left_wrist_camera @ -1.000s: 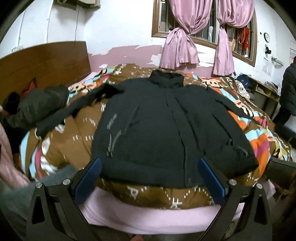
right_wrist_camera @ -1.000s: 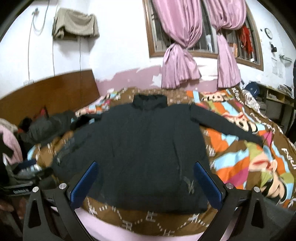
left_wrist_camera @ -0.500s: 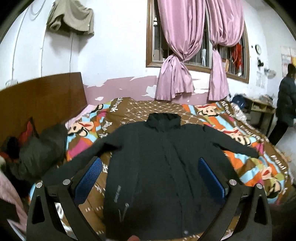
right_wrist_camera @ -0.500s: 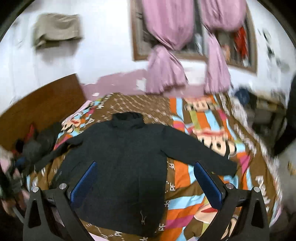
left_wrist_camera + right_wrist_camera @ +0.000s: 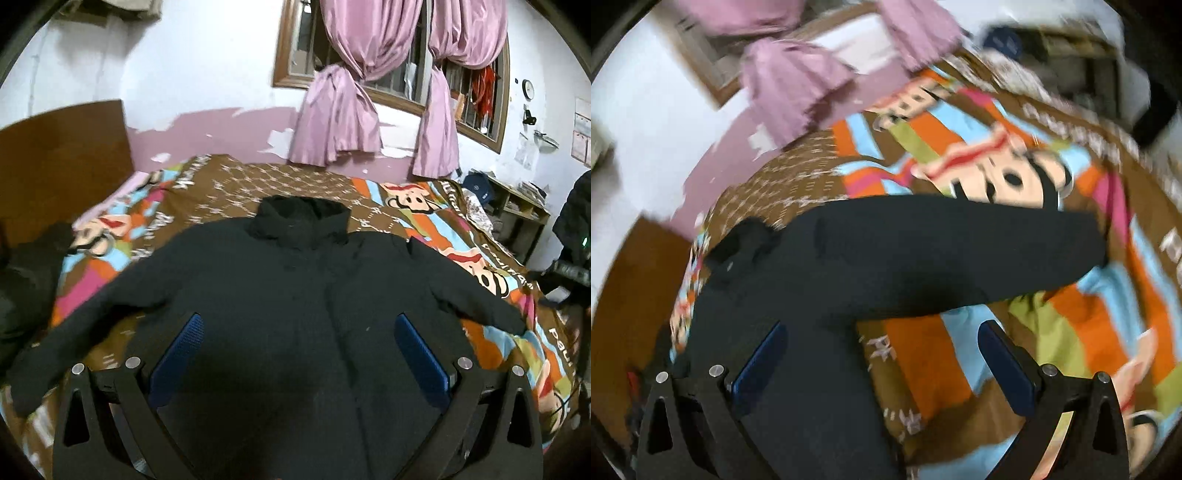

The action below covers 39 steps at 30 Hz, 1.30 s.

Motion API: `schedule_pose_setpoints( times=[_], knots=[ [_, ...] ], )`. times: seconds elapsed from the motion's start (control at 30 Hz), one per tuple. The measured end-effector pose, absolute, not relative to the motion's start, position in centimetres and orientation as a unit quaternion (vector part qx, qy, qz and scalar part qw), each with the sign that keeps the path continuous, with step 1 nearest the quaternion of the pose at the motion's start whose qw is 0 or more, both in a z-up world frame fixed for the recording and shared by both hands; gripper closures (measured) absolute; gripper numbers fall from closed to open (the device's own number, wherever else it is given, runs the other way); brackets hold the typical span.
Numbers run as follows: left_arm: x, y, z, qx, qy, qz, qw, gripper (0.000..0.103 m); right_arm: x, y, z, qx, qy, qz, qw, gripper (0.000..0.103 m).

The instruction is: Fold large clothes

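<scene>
A black padded jacket (image 5: pixel 295 295) lies face up and spread flat on the bed, collar toward the window wall and both sleeves stretched outward. My left gripper (image 5: pixel 299 332) hovers open over its lower torso with nothing between the blue pads. In the right wrist view the same jacket (image 5: pixel 820 302) appears tilted and blurred, its right sleeve (image 5: pixel 960 254) reaching across the bedspread. My right gripper (image 5: pixel 882 350) hangs open above the spot where that sleeve meets the body, holding nothing.
A bright cartoon-print bedspread (image 5: pixel 461 236) covers the bed. A wooden headboard (image 5: pixel 62 158) stands at left with dark clothes (image 5: pixel 22 280) piled beside it. Pink curtains (image 5: pixel 340 110) hang at the window. A person in dark clothing (image 5: pixel 572 229) stands by shelves at right.
Both grippers have moved forward over the bed and lower toward the jacket. The right one has swung right and tilted, now looking along the right sleeve. Both stay open.
</scene>
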<state>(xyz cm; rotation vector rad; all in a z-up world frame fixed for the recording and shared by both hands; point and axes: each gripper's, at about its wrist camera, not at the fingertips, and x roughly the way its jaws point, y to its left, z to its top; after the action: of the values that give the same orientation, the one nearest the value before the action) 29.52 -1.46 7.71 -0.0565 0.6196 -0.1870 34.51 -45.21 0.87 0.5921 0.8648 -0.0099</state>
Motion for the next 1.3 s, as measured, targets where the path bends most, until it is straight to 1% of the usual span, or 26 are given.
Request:
schedule_pose_setpoints(
  times=[0.07, 0.17, 0.27, 0.37, 0.43, 0.47, 0.5, 0.57, 0.63, 0.67, 0.7, 0.8, 0.83, 0.9, 0.97, 1.1, 1.17, 1.27, 1.3],
  knots=[
    [32.1, -3.0, 6.7, -0.025, 0.318, -0.11, 0.942, 0.002, 35.9, -47.8, -2.9, 0.362, 0.415, 0.007, 0.835, 0.0],
    [35.6, -5.5, 4.8, -0.032, 0.34, -0.139, 0.929, 0.002, 36.7, -51.0, -7.2, 0.445, 0.417, 0.004, 0.792, 0.0],
    [38.0, -8.0, 2.9, -0.028, 0.35, -0.154, 0.924, 0.002, 37.1, -53.5, -10.0, 0.487, 0.411, -0.014, 0.771, 0.0],
    [39.5, -11.0, 0.0, 0.009, 0.353, -0.148, 0.924, 0.002, 37.4, -54.5, -12.5, 0.512, 0.427, -0.022, 0.745, 0.0],
    [40.2, -12.9, -2.2, 0.038, 0.364, -0.146, 0.919, 0.002, 37.1, -54.7, -13.6, 0.519, 0.434, -0.026, 0.737, 0.011],
    [40.6, -13.7, -3.2, 0.05, 0.369, -0.147, 0.916, 0.002, 37.1, -54.9, -13.8, 0.521, 0.433, -0.028, 0.735, 0.018],
    [40.9, -14.4, -4.1, 0.058, 0.372, -0.148, 0.915, 0.002, 37.1, -55.2, -14.0, 0.524, 0.43, -0.029, 0.735, 0.021],
    [41.4, -15.4, -5.6, 0.065, 0.38, -0.151, 0.91, 0.002, 37.4, -55.9, -14.1, 0.534, 0.422, -0.03, 0.732, 0.022],
    [42.0, -16.0, -7.4, 0.075, 0.405, -0.155, 0.898, 0.002, 37.6, -56.4, -14.3, 0.542, 0.413, -0.037, 0.731, 0.026],
    [42.4, -16.2, -8.3, 0.076, 0.421, -0.153, 0.891, 0.002, 37.8, -56.6, -14.3, 0.541, 0.413, -0.044, 0.731, 0.039],
    [42.3, -16.0, -8.6, 0.065, 0.424, -0.157, 0.89, 0.002, 38.0, -56.6, -14.5, 0.54, 0.412, -0.052, 0.732, 0.056],
    [42.5, -14.5, -8.9, 0.034, 0.433, -0.168, 0.885, 0.002, 38.6, -56.2, -15.2, 0.545, 0.419, -0.079, 0.722, 0.073],
    [42.4, -14.1, -8.9, 0.031, 0.436, -0.171, 0.883, 0.002, 38.5, -56.2, -15.3, 0.549, 0.416, -0.085, 0.72, 0.076],
    [42.2, -13.3, -8.7, 0.029, 0.441, -0.175, 0.88, 0.002, 38.6, -56.0, -14.9, 0.546, 0.408, -0.095, 0.726, 0.089],
    [42.2, -12.2, -8.4, 0.024, 0.447, -0.175, 0.877, 0.002, 38.6, -55.8, -13.6, 0.531, 0.391, -0.105, 0.744, 0.093],
    [40.1, -9.7, -7.0, 0.035, 0.46, -0.154, 0.874, 0.002, 39.9, -54.5, -10.3, 0.477, 0.372, -0.124, 0.787, 0.094],
    [38.2, -8.8, -6.1, 0.044, 0.454, -0.146, 0.878, 0.002, 40.3, -53.8, -9.3, 0.457, 0.37, -0.129, 0.799, 0.094],
    [36.3, -6.9, -5.3, 0.054, 0.44, -0.143, 0.885, 0.002, 40.2, -54.0, -10.4, 0.476, 0.373, -0.128, 0.786, 0.093],
    [36.2, -6.8, -5.3, 0.053, 0.437, -0.139, 0.887, 0.002, 39.9, -54.4, -11.0, 0.505, 0.37, -0.129, 0.769, 0.092]
  ],
)
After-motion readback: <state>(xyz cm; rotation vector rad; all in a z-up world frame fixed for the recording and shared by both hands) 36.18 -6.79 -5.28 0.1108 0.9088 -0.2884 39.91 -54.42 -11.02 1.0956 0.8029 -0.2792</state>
